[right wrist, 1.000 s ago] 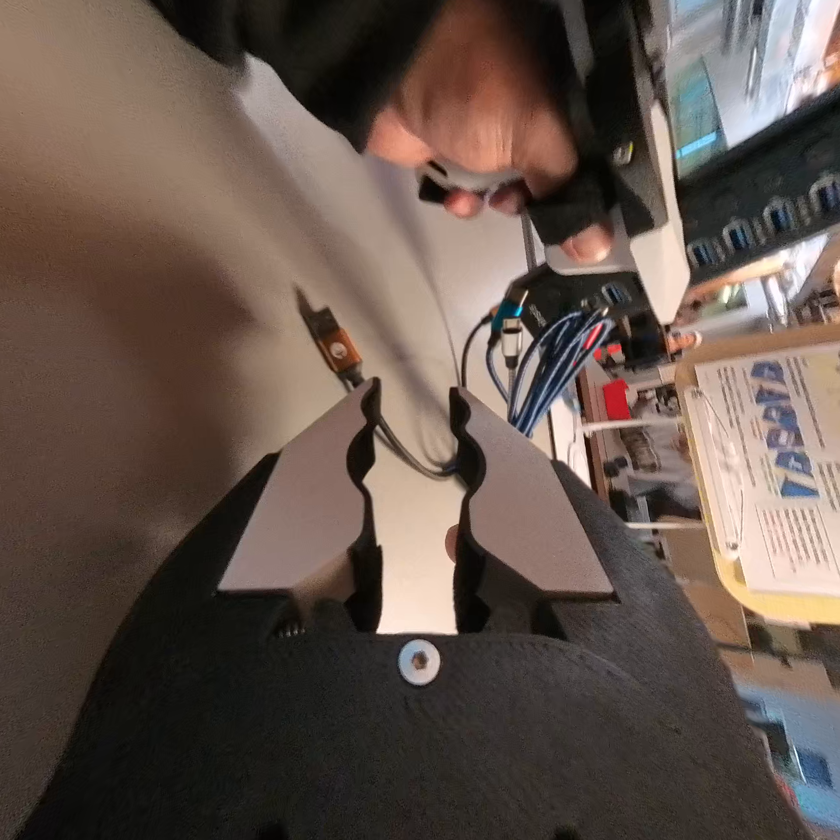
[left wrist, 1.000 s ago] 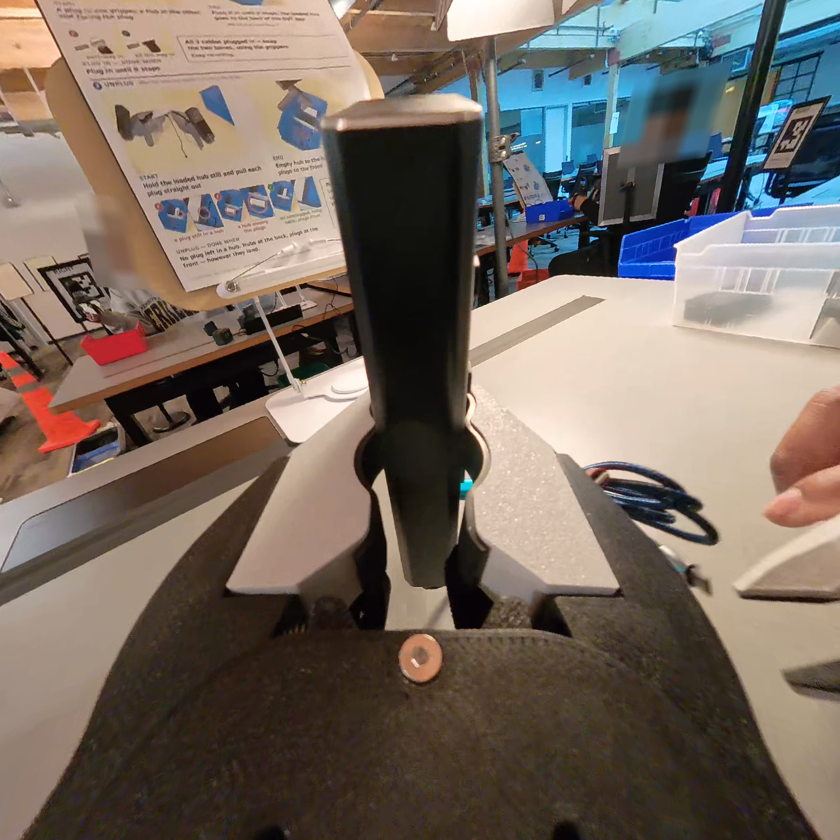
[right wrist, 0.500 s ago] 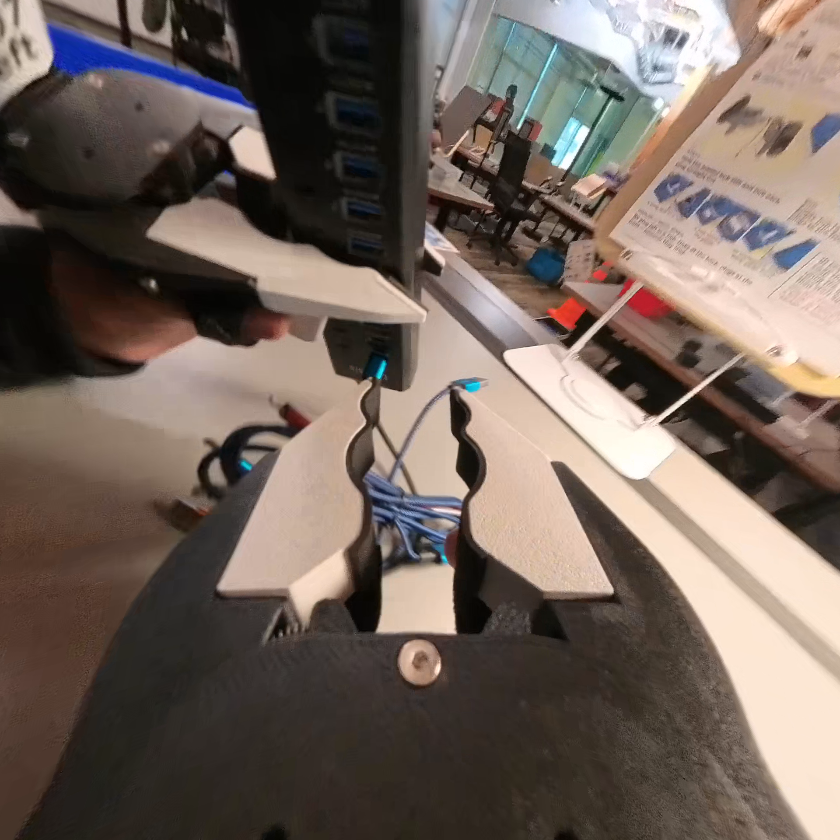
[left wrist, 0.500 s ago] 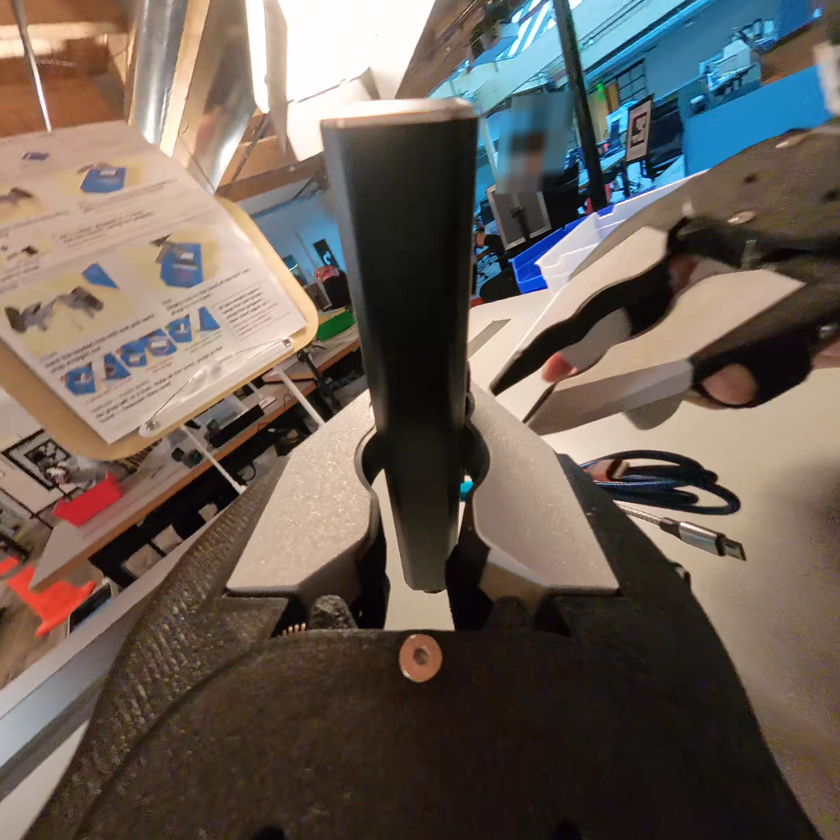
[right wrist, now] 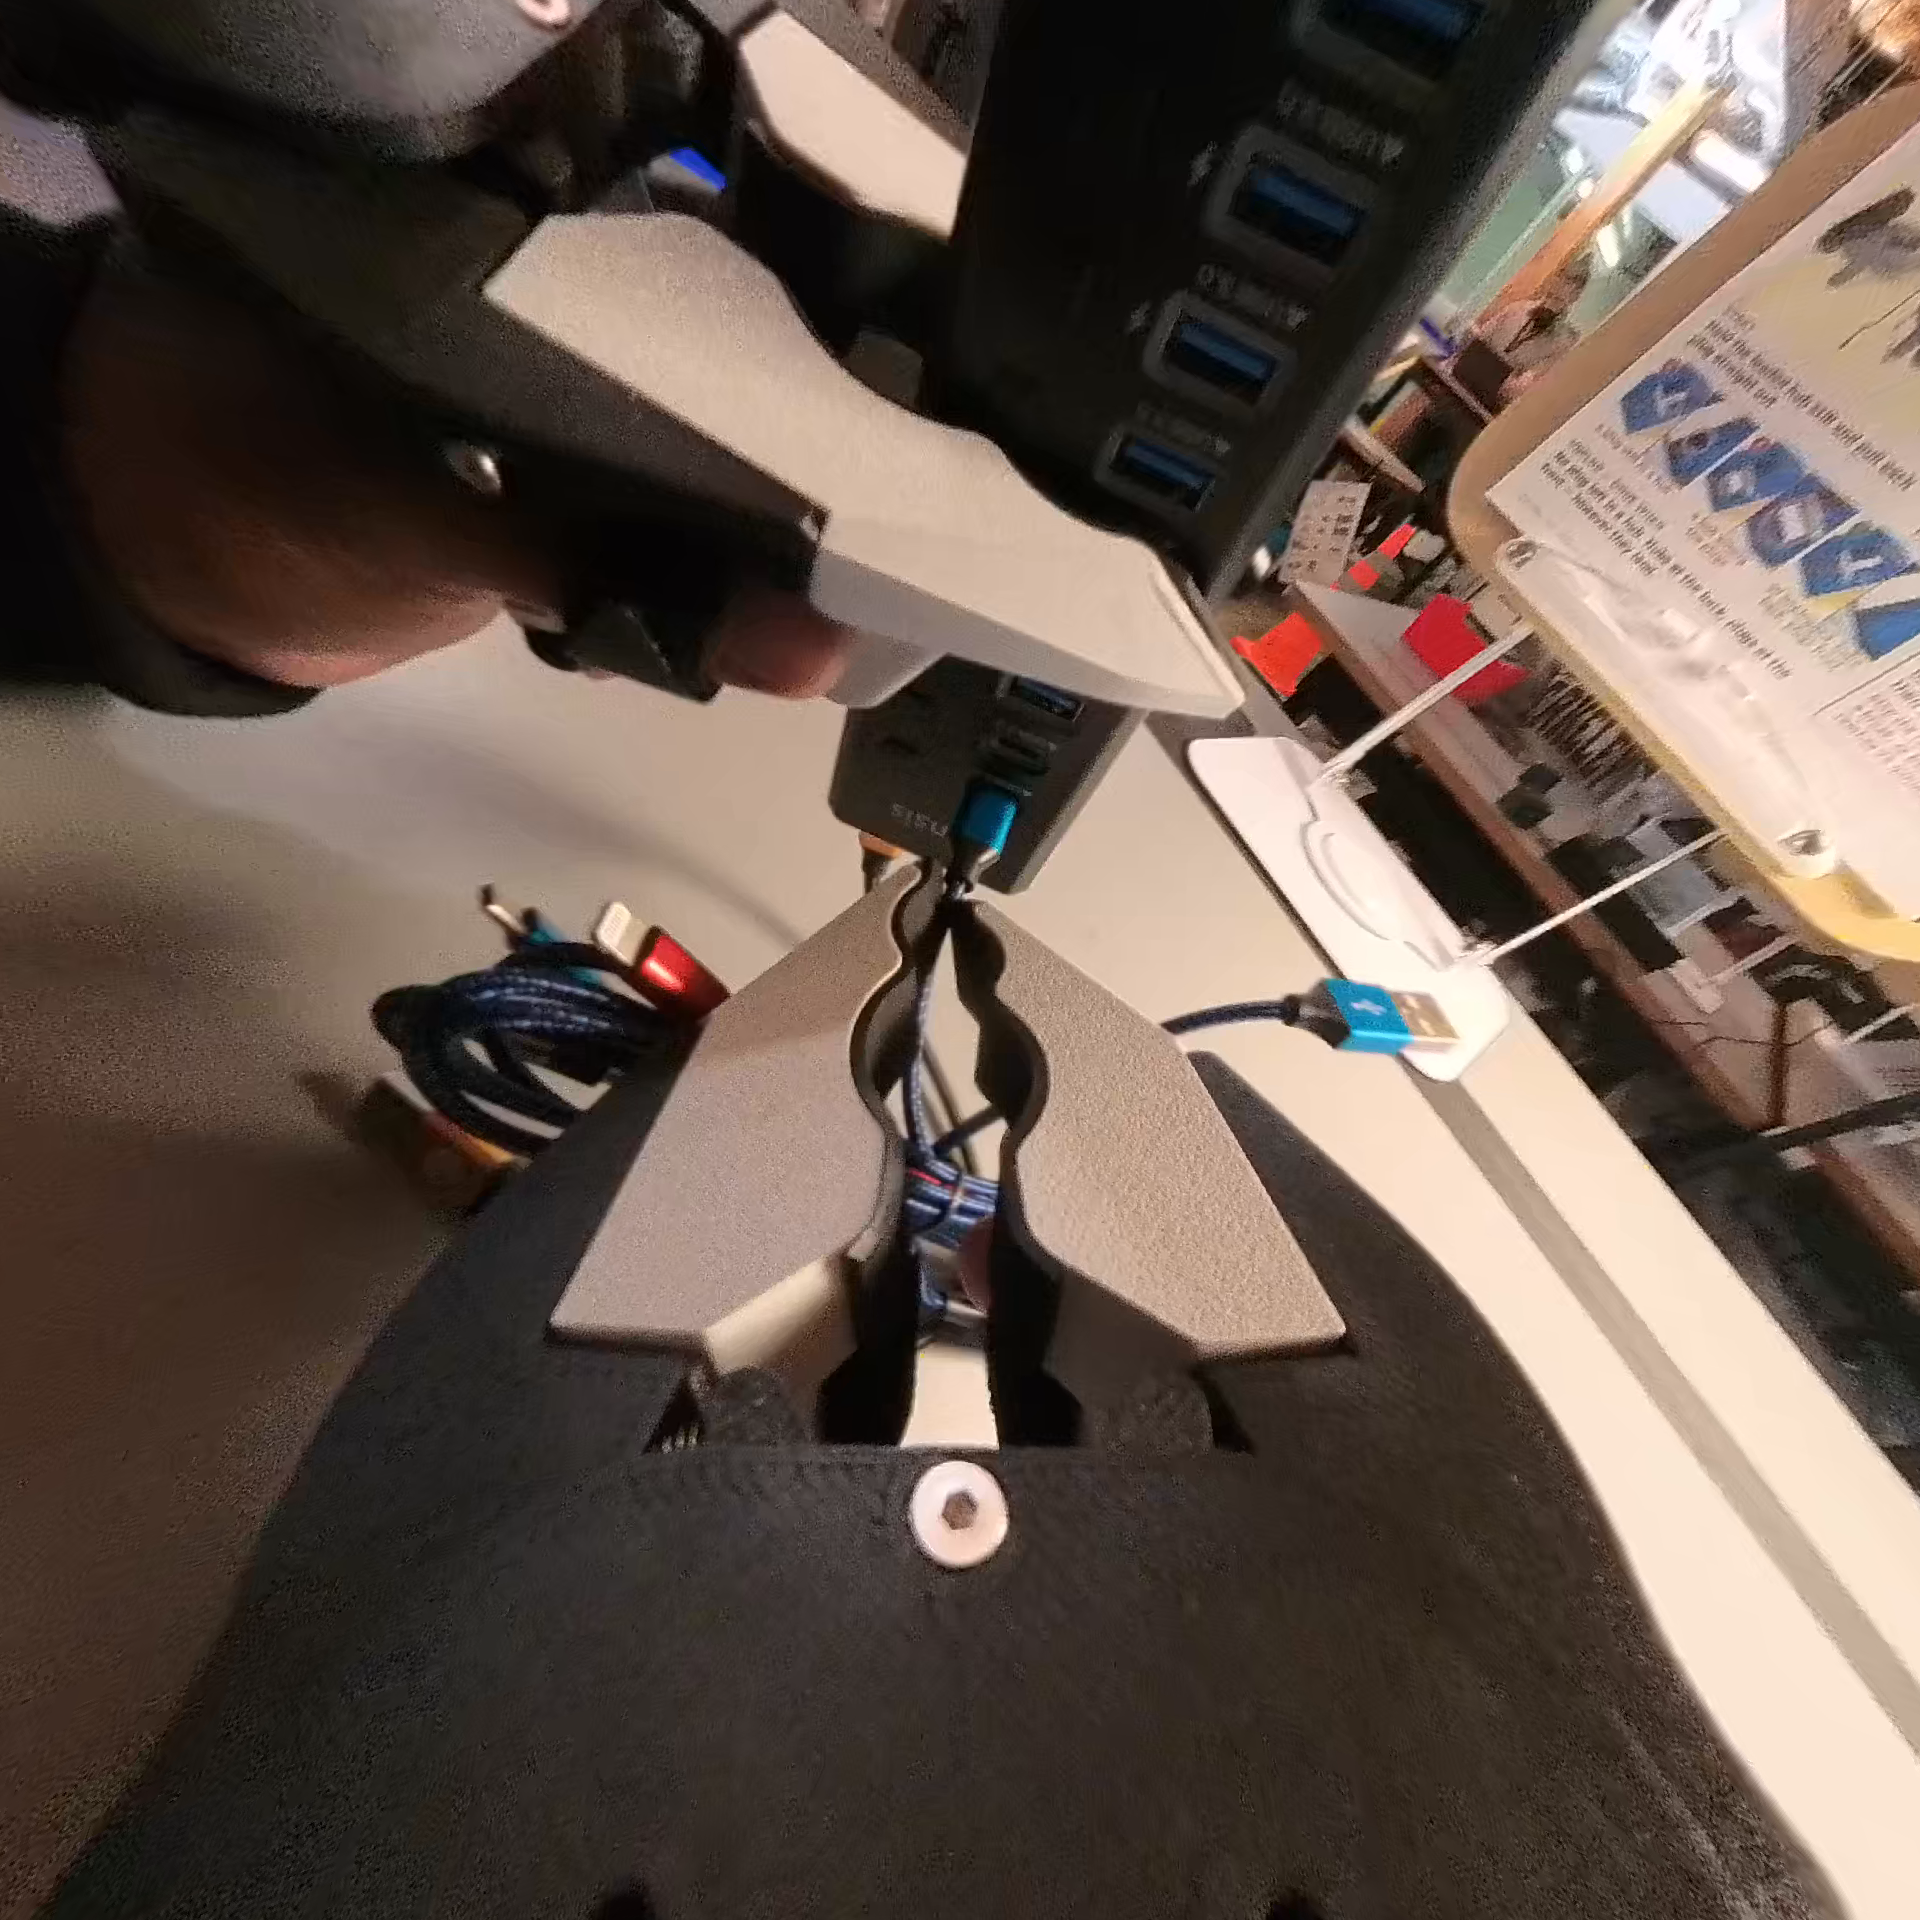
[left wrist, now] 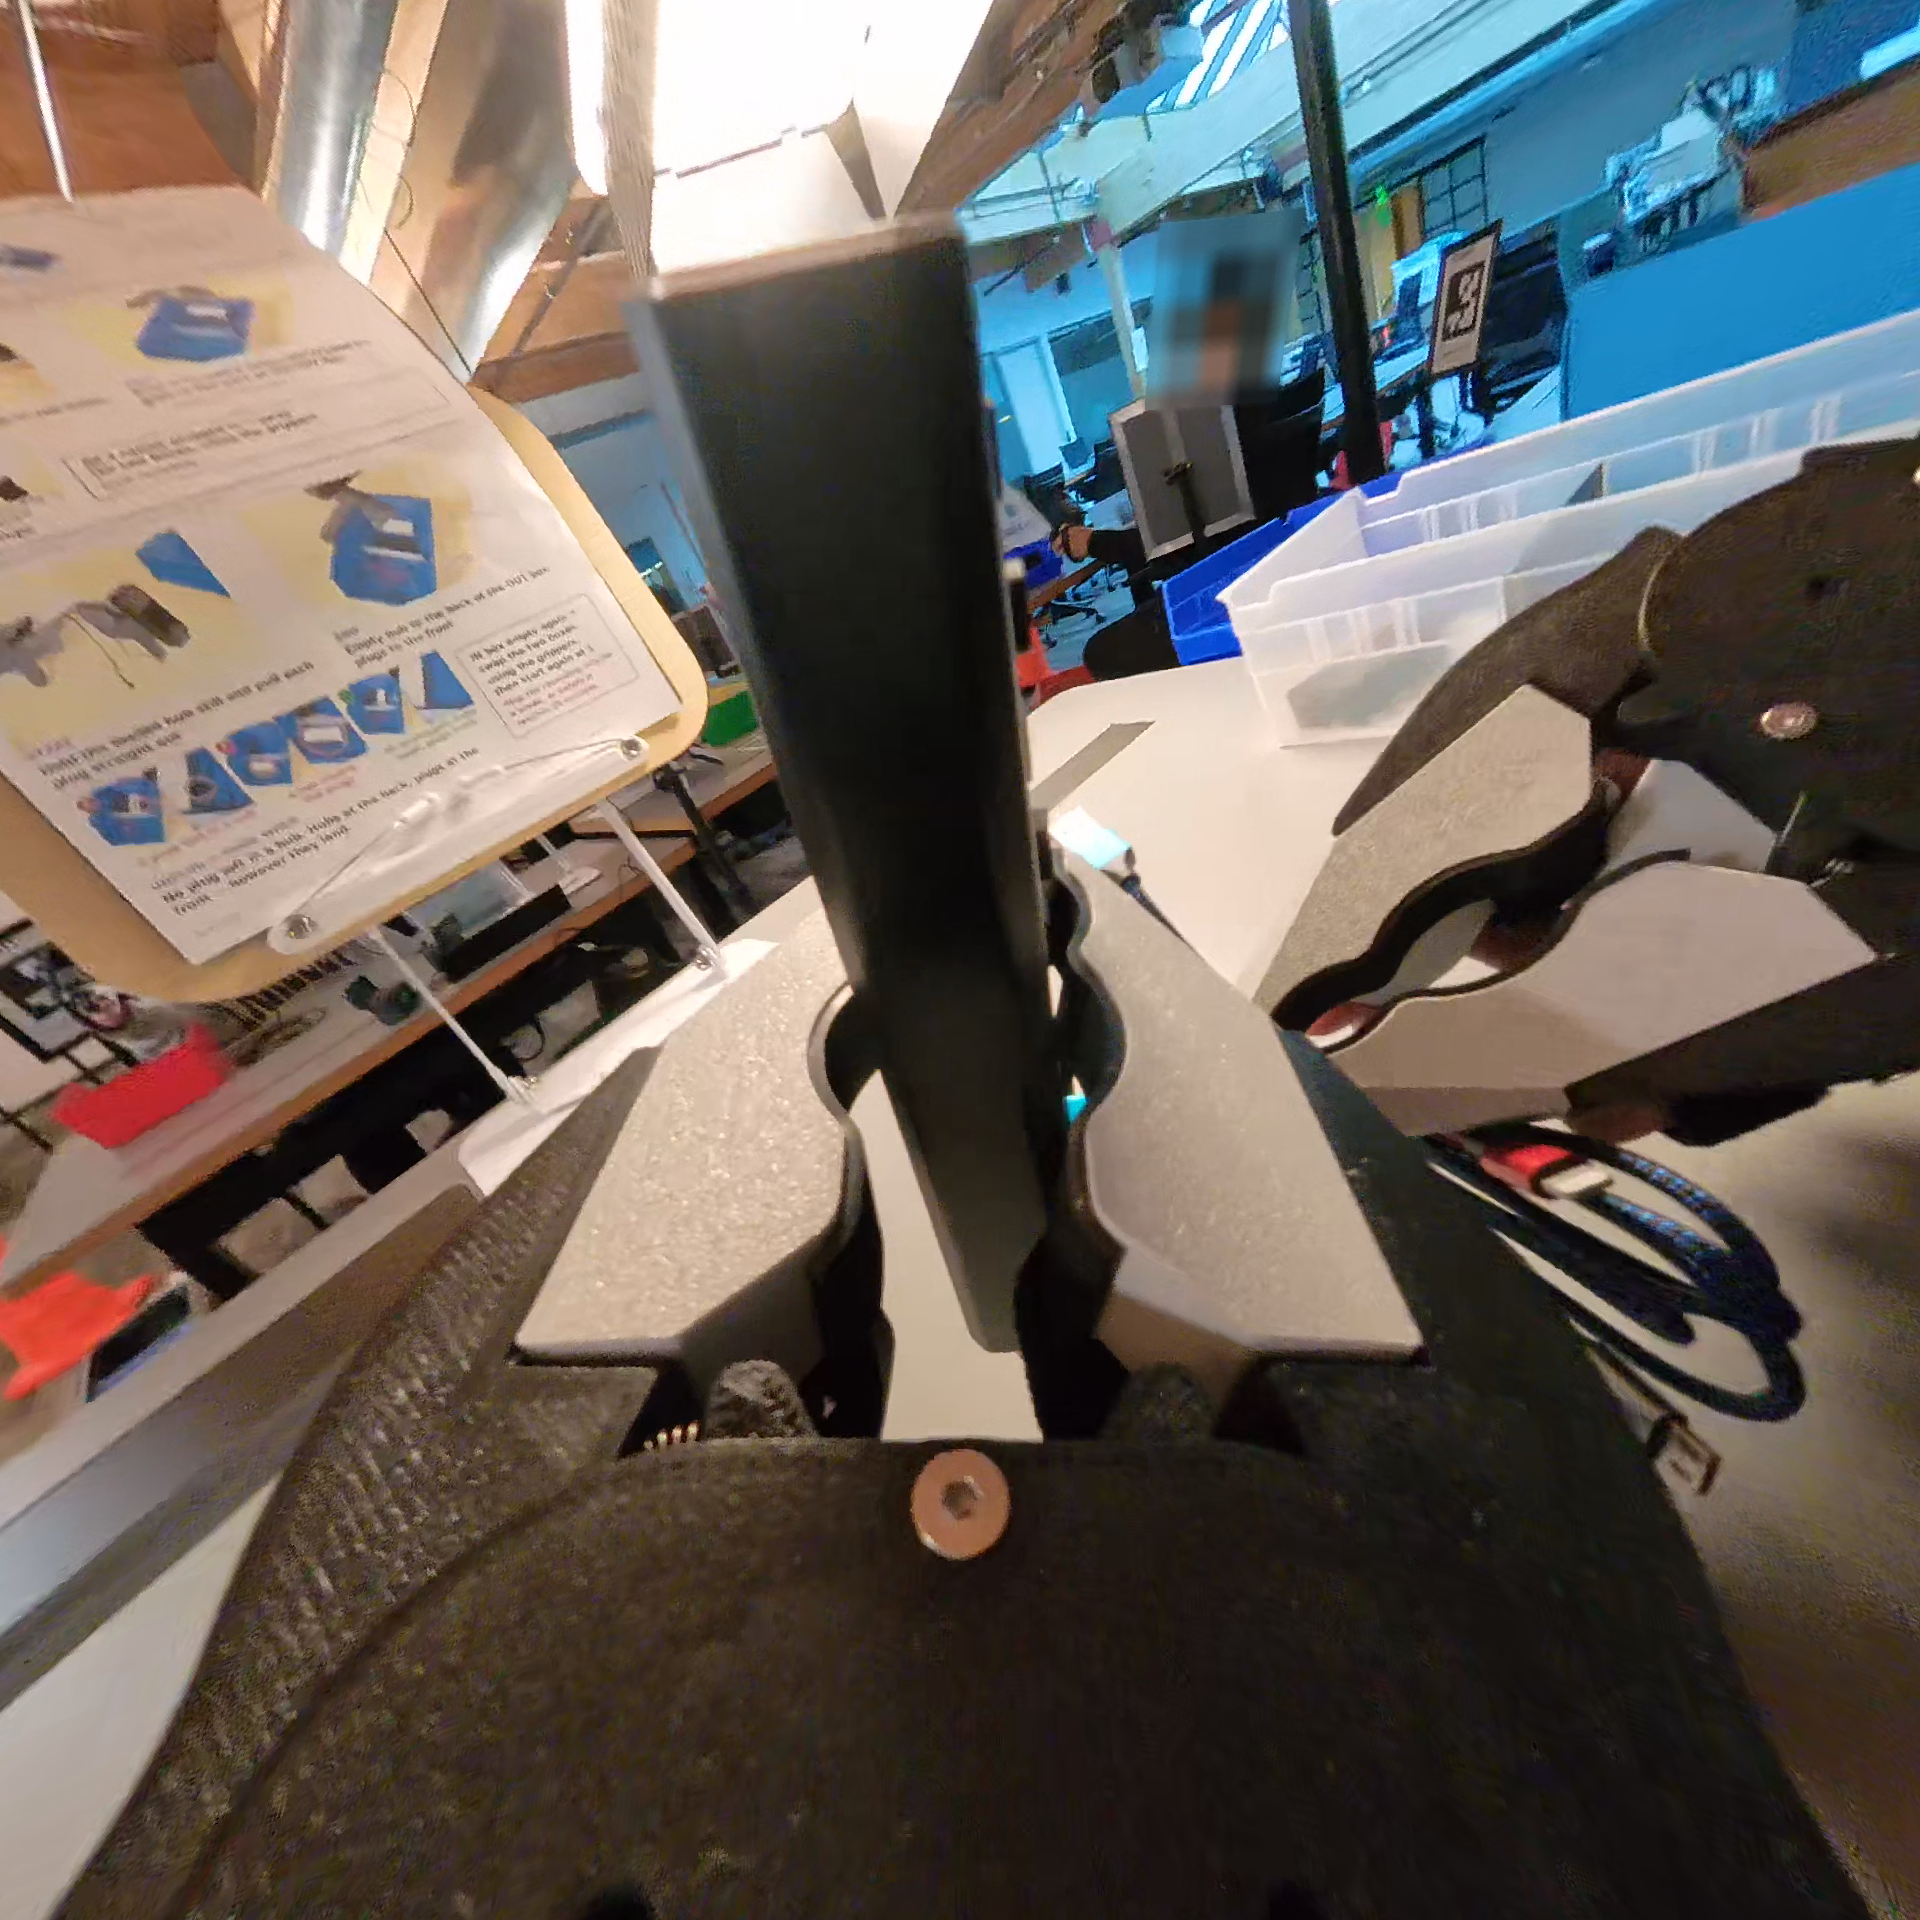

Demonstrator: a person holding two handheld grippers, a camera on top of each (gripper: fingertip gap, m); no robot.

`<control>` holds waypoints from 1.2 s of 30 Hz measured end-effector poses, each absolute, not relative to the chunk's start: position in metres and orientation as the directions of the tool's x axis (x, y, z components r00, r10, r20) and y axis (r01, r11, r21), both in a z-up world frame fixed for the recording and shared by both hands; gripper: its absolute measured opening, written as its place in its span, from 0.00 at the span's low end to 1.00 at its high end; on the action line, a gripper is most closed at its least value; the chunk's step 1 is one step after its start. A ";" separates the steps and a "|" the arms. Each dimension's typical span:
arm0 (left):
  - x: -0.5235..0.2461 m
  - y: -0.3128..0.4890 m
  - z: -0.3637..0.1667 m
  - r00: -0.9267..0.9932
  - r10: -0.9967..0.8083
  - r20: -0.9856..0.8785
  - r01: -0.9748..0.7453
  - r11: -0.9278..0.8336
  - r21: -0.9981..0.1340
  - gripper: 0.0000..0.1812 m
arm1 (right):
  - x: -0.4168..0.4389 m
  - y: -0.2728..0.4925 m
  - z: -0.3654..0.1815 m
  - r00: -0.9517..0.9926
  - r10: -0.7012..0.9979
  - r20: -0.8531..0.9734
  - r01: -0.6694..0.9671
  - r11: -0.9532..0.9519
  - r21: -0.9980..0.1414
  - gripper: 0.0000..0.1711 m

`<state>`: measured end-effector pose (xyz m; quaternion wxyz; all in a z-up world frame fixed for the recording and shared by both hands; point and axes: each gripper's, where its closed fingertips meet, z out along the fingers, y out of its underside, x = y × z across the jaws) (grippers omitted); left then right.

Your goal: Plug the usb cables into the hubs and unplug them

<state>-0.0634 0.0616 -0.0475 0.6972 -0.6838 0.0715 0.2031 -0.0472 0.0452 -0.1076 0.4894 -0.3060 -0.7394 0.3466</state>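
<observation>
My left gripper is clamped on the black hub, held upright above the table. My right gripper has closed on the blue braided cable just below its blue plug, seated in the hub's lowest port. A loose blue plug lies to the right; coiled cables lie left.

From where I sit, the left wrist cam looks up along its fingers, really close on the tall black USB hub. The right one faces that hub from below — both also catch the illustrated instruction sheet.
</observation>
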 end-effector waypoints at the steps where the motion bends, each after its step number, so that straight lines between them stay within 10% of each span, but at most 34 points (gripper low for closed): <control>1: -0.064 0.061 -0.047 0.908 0.184 -0.375 -0.379 -0.016 -0.925 0.18 | -0.048 0.048 -0.106 -0.327 0.792 0.515 0.119 0.575 -0.809 0.00; 17: -0.106 0.043 -0.042 0.816 0.354 -0.458 -0.445 -0.122 -0.887 0.17 | -0.048 0.081 -0.101 -0.208 0.818 0.536 0.173 0.570 -0.803 0.01; 24: -0.174 0.000 -0.036 0.909 0.412 -0.055 -0.084 0.052 -0.995 0.17 | -0.042 0.077 -0.114 -0.337 0.842 0.421 0.196 0.500 -0.843 0.01; 36: -0.150 0.026 -0.057 0.920 0.349 -0.177 -0.163 -0.068 -0.984 0.17 | -0.024 0.099 -0.108 -0.444 0.798 0.408 0.184 0.527 -0.830 0.11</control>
